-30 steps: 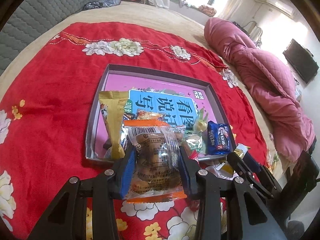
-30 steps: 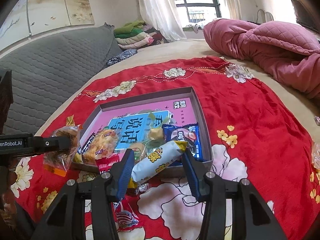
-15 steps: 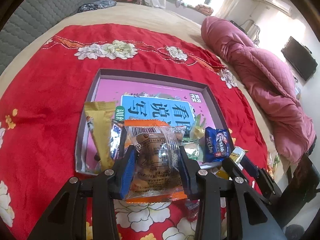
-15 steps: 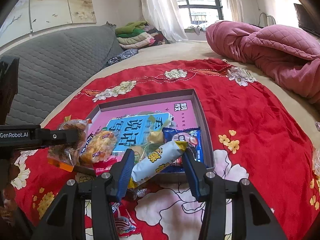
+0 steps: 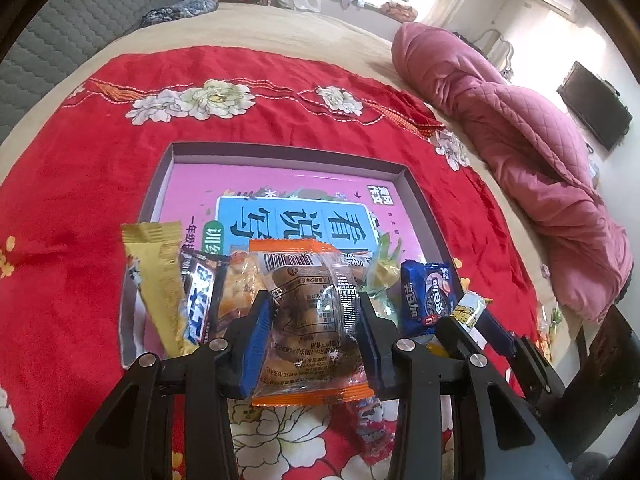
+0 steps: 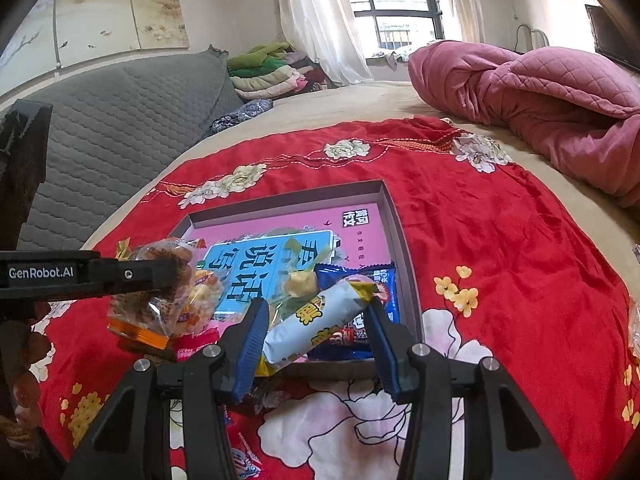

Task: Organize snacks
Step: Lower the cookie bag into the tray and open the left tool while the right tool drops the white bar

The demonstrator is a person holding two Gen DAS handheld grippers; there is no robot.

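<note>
My left gripper (image 5: 312, 332) is shut on a clear orange-edged snack bag (image 5: 310, 312) and holds it above the near edge of a shallow grey box (image 5: 280, 150) with a pink and blue printed floor. That bag also shows in the right wrist view (image 6: 154, 300). My right gripper (image 6: 314, 334) is shut on a pale blue and yellow snack bar (image 6: 316, 318) over the box's near right corner. Inside the box lie a gold wrapper (image 5: 158, 264), a dark bar (image 5: 200, 292) and a blue cookie pack (image 5: 430, 294).
The box (image 6: 394, 216) rests on a red flowered cloth (image 5: 80, 184) spread over a bed. A pink quilt (image 5: 520, 136) is bunched at the right. A red snack packet (image 5: 370, 424) lies on the cloth below my left gripper. A grey padded headboard (image 6: 120, 112) stands at the left.
Both grippers have moved forward toward the box with their snacks still held. The left one now holds its bag over the box's near edge.
</note>
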